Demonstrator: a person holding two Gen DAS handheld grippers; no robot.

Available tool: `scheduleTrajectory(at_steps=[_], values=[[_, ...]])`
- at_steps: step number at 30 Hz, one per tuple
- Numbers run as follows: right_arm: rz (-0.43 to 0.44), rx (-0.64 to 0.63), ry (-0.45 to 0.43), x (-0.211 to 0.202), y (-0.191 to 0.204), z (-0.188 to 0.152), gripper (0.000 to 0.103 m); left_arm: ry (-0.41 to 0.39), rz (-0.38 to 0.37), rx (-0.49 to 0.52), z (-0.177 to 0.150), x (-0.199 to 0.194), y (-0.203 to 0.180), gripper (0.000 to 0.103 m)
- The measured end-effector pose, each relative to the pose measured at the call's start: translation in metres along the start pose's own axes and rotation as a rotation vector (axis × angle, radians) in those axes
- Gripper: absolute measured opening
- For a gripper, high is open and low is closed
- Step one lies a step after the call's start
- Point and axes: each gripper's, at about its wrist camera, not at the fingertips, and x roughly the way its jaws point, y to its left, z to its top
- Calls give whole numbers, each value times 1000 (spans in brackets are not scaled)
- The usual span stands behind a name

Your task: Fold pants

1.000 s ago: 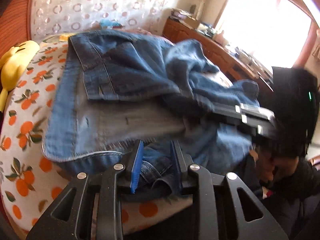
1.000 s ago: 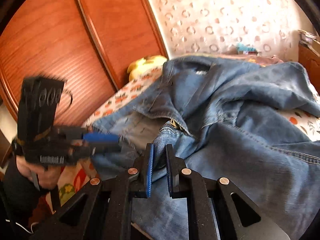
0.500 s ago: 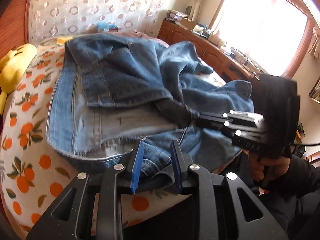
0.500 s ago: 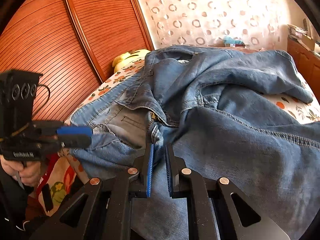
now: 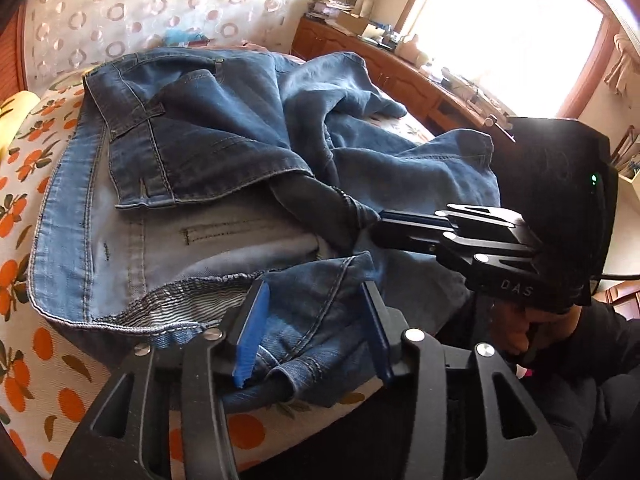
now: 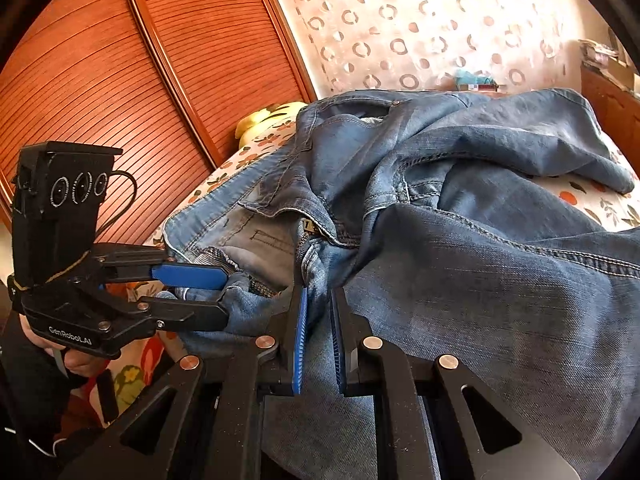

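We find the jeans (image 5: 224, 168) heaped and unfolded on the orange-print bed (image 5: 24, 364), waistband toward the near left edge. The left gripper (image 5: 312, 332) has just been opening; its jaws stand about half apart with a denim fold lying loose between them, not pinched. The right gripper (image 6: 318, 336) is nearly closed, clamping cloth beside the fly. In our judgement the right should hold firm while the left resets on a flat, single edge.
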Motion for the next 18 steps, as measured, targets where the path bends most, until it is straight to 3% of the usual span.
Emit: scheduleTrajectory(at_steps=[4, 5, 8, 12, 18], values=[[-1, -2, 7, 0, -2, 0, 11, -5, 2, -1, 5, 6, -2, 47], [-4, -5, 8, 0, -2, 1, 11, -8, 0, 2, 5, 7, -3, 43], [-5, -15, 4, -2, 0, 4, 12, -20, -39, 17, 3, 7, -10, 17], [-15, -33, -13, -11, 1, 10, 12, -58, 30, 26, -4, -7, -13, 6], [-66, -49, -62, -26, -10, 24, 14, -213, 207, -44, -11, -68, 9, 3]])
